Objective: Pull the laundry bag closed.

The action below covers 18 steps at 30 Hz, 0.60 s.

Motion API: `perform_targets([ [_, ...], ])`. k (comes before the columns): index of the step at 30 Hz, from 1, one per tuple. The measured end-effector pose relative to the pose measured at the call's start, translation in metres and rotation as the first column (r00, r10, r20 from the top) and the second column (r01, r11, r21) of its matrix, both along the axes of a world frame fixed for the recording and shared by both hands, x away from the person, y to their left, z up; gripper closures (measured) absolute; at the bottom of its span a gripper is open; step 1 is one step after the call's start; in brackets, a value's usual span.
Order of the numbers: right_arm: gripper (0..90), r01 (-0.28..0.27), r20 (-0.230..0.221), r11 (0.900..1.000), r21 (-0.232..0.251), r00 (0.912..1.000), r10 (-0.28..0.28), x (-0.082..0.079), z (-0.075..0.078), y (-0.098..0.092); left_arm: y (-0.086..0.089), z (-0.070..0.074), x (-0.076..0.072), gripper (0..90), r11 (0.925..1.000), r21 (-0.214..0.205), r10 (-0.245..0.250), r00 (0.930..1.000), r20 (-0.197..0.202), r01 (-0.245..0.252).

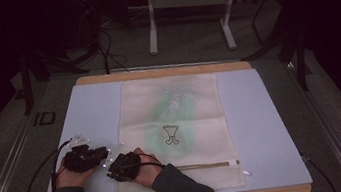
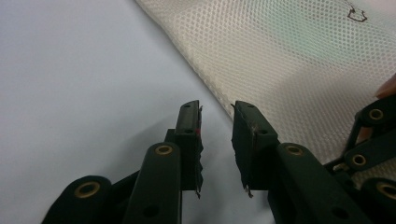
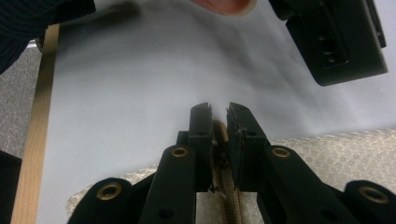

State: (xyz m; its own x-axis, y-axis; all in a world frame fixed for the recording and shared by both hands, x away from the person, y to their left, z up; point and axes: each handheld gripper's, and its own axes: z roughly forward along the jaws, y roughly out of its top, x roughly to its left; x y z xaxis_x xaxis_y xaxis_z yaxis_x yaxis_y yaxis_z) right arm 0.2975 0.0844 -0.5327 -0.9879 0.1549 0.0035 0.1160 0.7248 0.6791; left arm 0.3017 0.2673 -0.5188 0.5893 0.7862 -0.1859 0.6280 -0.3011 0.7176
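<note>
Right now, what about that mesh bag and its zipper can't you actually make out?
- Zipper end, right gripper view: pinched between the right hand-held gripper jaws.
- Mesh bag contents, high view: green blur behind mesh.
- Bag's near-left corner, high view: under the person's hand.

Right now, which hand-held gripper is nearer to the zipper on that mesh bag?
The right hand-held gripper: its jaws are closed on the zipper end. The left hand-held gripper is open beside the mesh bag edge, touching nothing.

High view looks down over the table [image 1: 272,112]; gripper views sit close — sharing, seemingly, the mesh bag [image 1: 177,120].
</note>
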Motion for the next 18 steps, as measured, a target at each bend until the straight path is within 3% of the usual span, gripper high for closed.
perform_targets([
  [8,81.0,-0.018,0.000,0.9998,-0.011,0.9998,0.018,-0.0051,0.0012,-0.0001,-0.0009,-0.0002,0.0006,71.8,1.0000,0.004,0.000,1.0000,-0.002,0.000],
  [11,81.2,-0.012,0.004,0.9999,0.007,0.9999,0.012,-0.0039,0.0014,-0.0013,-0.0001,0.0002,0.0003,71.7,1.0000,0.002,0.004,1.0000,0.001,-0.004],
  [13,81.1,0.007,-0.027,0.9989,0.047,0.9996,-0.006,-0.0009,0.0033,-0.0038,0.0007,0.0003,0.0005,71.6,1.0000,0.001,0.007,1.0000,0.002,-0.007],
  [15,81.1,0.017,-0.028,0.9978,0.064,0.9995,-0.015,0.0005,0.0056,-0.0054,0.0007,0.0002,0.0006,71.6,1.0000,0.001,0.008,1.0000,0.002,-0.008],
  [18,81.1,0.023,-0.027,0.9971,0.073,0.9994,-0.021,0.0004,0.0083,-0.0067,0.0007,0.0003,0.0006,71.5,1.0000,0.002,0.009,1.0000,0.002,-0.009],
])
